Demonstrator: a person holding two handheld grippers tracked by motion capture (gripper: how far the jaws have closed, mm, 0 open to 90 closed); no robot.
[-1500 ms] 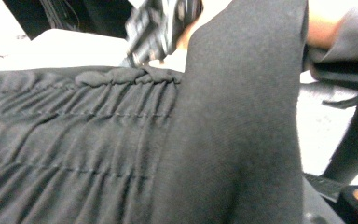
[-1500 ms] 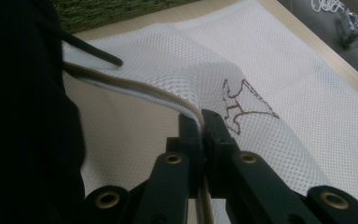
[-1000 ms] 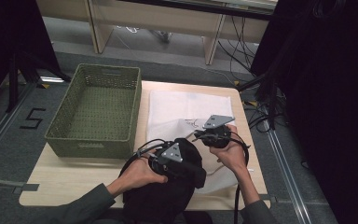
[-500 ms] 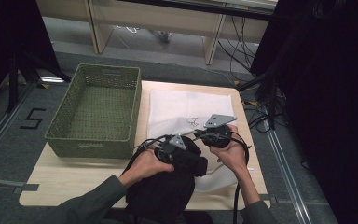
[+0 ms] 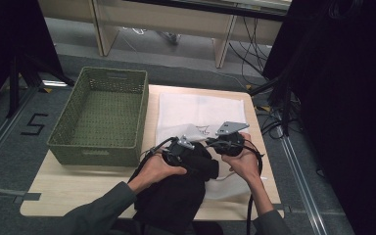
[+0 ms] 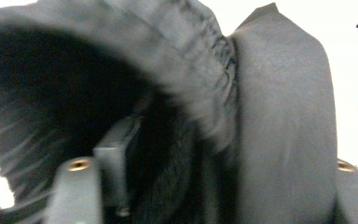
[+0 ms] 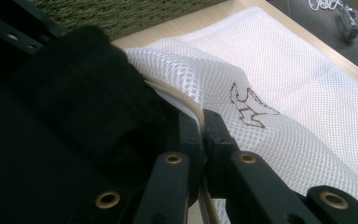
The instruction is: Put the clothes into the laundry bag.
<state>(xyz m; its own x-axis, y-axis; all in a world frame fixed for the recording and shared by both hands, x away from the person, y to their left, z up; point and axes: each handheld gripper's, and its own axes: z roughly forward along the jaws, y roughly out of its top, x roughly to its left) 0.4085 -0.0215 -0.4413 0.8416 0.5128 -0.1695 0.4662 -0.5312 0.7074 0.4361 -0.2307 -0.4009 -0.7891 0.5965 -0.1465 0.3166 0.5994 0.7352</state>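
Right tool [image 7: 201,128] has its jaws pressed together, pinching the zippered edge of the white mesh bag [image 5: 200,110], which lies flat on the worktop [image 5: 68,188] beside the green basket [image 5: 100,117]. Left tool [image 5: 178,147] is buried in the black garment [image 5: 176,191] at the bag's near edge; fabric hides its jaws, so I cannot tell its grip.

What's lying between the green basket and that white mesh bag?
Only bare wooden table separates the green basket from the white mesh bag, seen in the high view.
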